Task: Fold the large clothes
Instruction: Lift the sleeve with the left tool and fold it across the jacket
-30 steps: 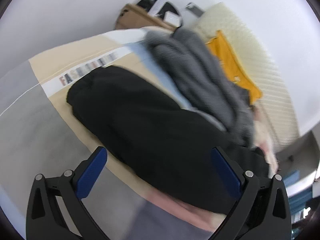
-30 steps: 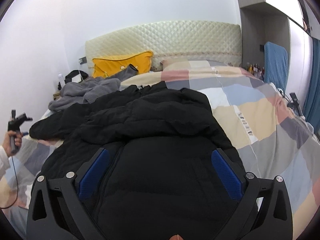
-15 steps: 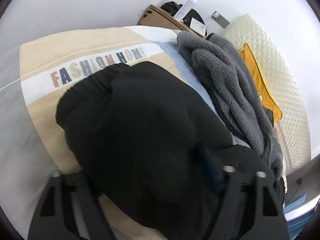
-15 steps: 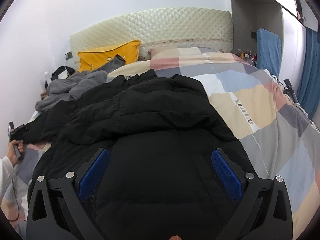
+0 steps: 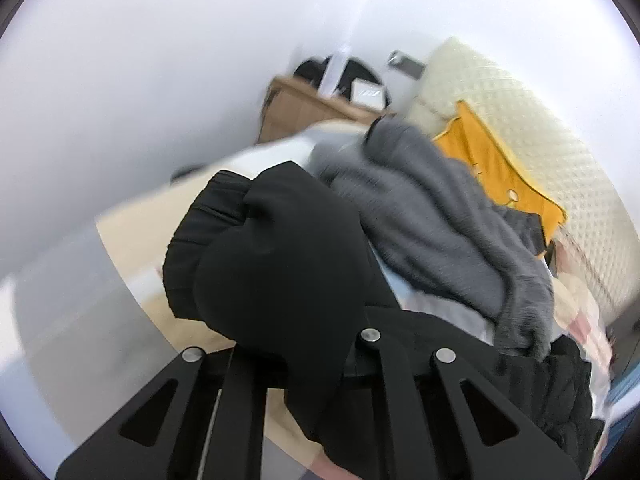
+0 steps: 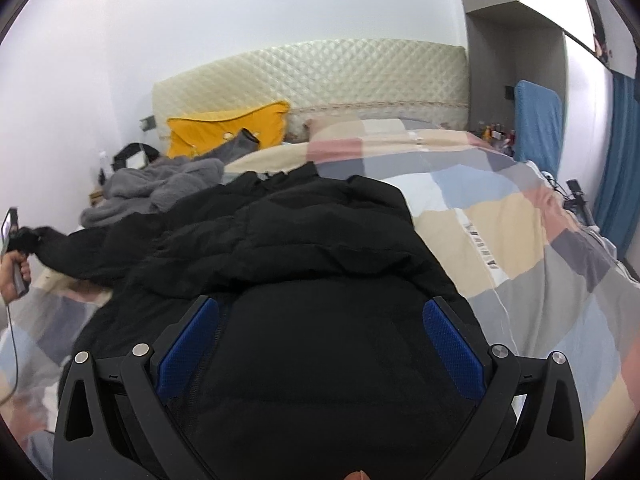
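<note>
The black jacket (image 5: 280, 272) sleeve hides the left hand-held gripper (image 5: 296, 344) clamping it; the right hand-held gripper (image 6: 320, 336) gapes wide.

Black right gripper (image 6: 320, 320) with silver screws, blue textured pads (image 6: 450, 350); left gripper (image 5: 296, 344) seemingly alike.

Left gripper (image 5: 296, 344) jaws closed from wide onto black jacket sleeve (image 5: 276, 256), lifting it off bed.
</note>
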Demonstrator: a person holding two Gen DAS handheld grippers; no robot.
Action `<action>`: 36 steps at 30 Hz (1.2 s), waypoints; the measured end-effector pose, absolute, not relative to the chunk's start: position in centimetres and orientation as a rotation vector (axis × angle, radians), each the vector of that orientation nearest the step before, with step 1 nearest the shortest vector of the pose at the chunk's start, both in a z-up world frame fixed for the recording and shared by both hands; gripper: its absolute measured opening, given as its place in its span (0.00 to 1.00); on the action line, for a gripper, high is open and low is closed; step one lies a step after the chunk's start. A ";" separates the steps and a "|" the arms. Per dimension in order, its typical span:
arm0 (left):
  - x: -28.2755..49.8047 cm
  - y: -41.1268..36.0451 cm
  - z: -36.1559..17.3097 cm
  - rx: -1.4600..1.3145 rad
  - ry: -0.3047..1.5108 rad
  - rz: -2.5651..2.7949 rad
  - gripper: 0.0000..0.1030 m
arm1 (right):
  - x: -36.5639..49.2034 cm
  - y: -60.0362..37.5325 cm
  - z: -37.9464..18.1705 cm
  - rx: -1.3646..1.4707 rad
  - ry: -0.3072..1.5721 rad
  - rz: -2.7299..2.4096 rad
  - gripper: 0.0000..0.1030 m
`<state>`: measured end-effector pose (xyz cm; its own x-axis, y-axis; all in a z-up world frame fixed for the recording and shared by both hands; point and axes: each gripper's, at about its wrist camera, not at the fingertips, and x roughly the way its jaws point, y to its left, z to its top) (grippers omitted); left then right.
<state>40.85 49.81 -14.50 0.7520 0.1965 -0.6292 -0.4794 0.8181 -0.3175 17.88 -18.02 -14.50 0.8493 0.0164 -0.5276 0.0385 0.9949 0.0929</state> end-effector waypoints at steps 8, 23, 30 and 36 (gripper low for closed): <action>36.6 42.3 -2.2 -0.369 0.404 0.301 0.08 | 17.0 -19.5 -14.4 0.077 0.552 0.060 1.00; 36.0 22.6 9.1 -0.030 0.399 0.107 0.08 | 16.7 -24.4 -11.8 0.093 0.463 0.136 1.00; 36.1 12.0 9.5 0.024 0.386 -0.036 0.08 | 15.4 -26.6 -11.6 0.128 0.440 0.134 1.00; 36.3 2.4 7.9 0.031 0.405 -0.227 0.06 | 14.6 -28.2 -11.3 0.183 0.424 0.125 1.00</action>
<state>36.26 2.43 7.87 0.8939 -0.2132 -0.3944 0.2254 0.9741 -0.0158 14.62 -28.22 -11.27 0.9041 0.1581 -0.3971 -0.0818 0.9759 0.2024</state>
